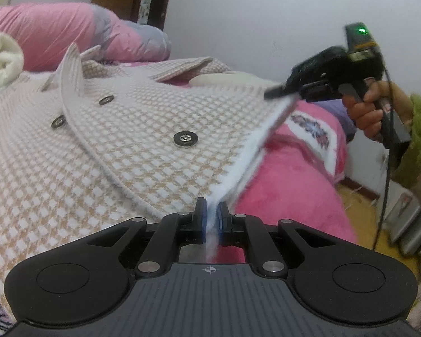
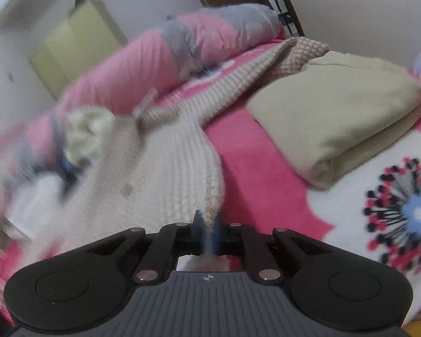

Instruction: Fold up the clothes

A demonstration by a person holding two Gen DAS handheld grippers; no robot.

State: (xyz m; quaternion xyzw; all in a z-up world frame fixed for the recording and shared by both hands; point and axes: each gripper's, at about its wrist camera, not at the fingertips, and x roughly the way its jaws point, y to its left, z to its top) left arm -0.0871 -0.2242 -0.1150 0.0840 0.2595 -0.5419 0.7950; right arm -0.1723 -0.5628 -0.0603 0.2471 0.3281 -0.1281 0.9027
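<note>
The beige-and-white checked woollen coat [image 1: 120, 129] lies across the pink bed [image 1: 289, 185] — its white hem edge runs taut, near to far-right, between left gripper [image 1: 212, 219] and right gripper [image 2: 208, 224], both jaws clamped on it.

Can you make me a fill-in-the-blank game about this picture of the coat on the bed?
1. The left gripper is shut on the ____ edge of the checked coat.
2. The right gripper is also shut on the ____.
3. The blanket under the coat is mostly ____.
4. The folded cloth lying on the blanket is ____.

Missing words: white; coat; pink; beige
</note>
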